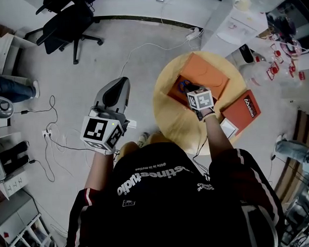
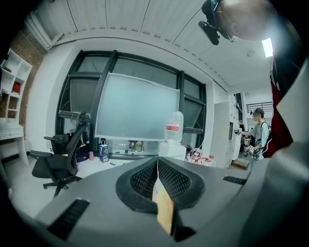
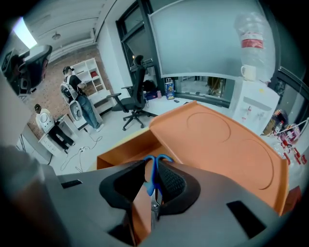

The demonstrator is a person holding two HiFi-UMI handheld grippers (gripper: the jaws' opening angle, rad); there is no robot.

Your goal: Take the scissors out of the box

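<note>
Well, from the head view there is one round wooden table [image 1: 169, 117]. On it sits one orange box [image 1: 175, 82] with its lid [image 1: 209, 73] open to the far side. One pair of scissors [image 1: 183, 86] lies inside the box. Only the blue handle rings show, at the far end. There are two grippers. The right gripper [image 1: 192, 92] reaches down into the box, right at the scissors. The left gripper [image 1: 122, 84] hangs over the floor, well to the left of the table. One black chair [image 1: 65, 22] stands far off on the left.

In the left gripper view, the two jaws are pressed together and hold nothing. One black chair [image 2: 60, 161] is on the left, one big water bottle [image 2: 175, 126] is in the middle, and one person [image 2: 258, 130] stands far right.

In the right gripper view, the jaws are a little apart and not squeezing. The scissors [image 3: 153, 179] show in the gap between them, down in the box [image 3: 123, 148]. The right pad is just beside the blue handle. The scissors run from near to far, with the rings far and the metal part near. Two people [image 3: 79, 96] are far left.
</note>
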